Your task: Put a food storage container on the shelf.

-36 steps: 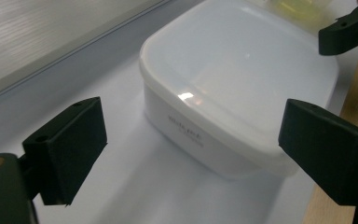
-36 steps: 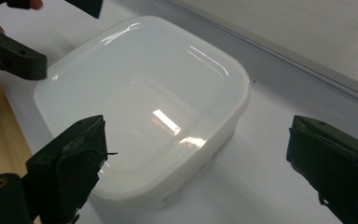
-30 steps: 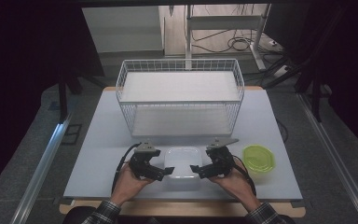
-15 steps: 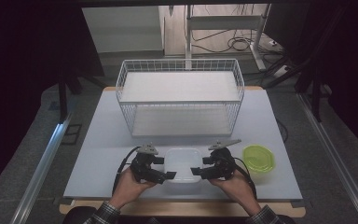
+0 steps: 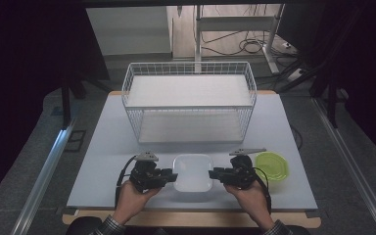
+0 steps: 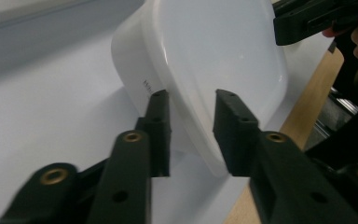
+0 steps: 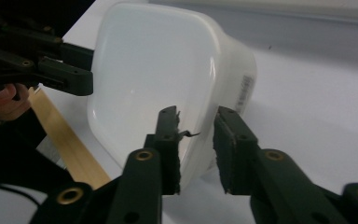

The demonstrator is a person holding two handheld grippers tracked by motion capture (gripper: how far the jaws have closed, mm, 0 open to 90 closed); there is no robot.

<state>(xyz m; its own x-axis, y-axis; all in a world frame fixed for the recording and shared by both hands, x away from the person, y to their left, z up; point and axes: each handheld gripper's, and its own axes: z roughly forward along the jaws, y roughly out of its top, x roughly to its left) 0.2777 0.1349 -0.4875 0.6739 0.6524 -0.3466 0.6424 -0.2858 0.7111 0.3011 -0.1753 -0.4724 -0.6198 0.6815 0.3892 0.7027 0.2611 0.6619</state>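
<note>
A white plastic container [image 5: 193,172] sits near the table's front edge, between my two grippers. My left gripper [image 5: 173,176] has just been closing its jaws. They now pinch the container's left wall [image 6: 214,46], one jaw outside and one inside, as the left gripper [image 6: 191,100] view shows. My right gripper [image 5: 214,174] has likewise just been closing and clamps the opposite wall. In the right gripper [image 7: 196,116] view the container [image 7: 149,60] wall stands between the pads, with the left gripper [image 7: 65,70] across on the far rim.
A white wire basket [image 5: 188,103] with a shelf stands at the back middle of the pale table [image 5: 107,147]. A green round lid [image 5: 272,165] lies just right of my right hand. The table's wooden front edge [image 5: 191,219] runs below the hands.
Both pairs of jaws have narrowed from wide to pinched on the container's side walls. Both hands have edged slightly, and the container stays between them.
</note>
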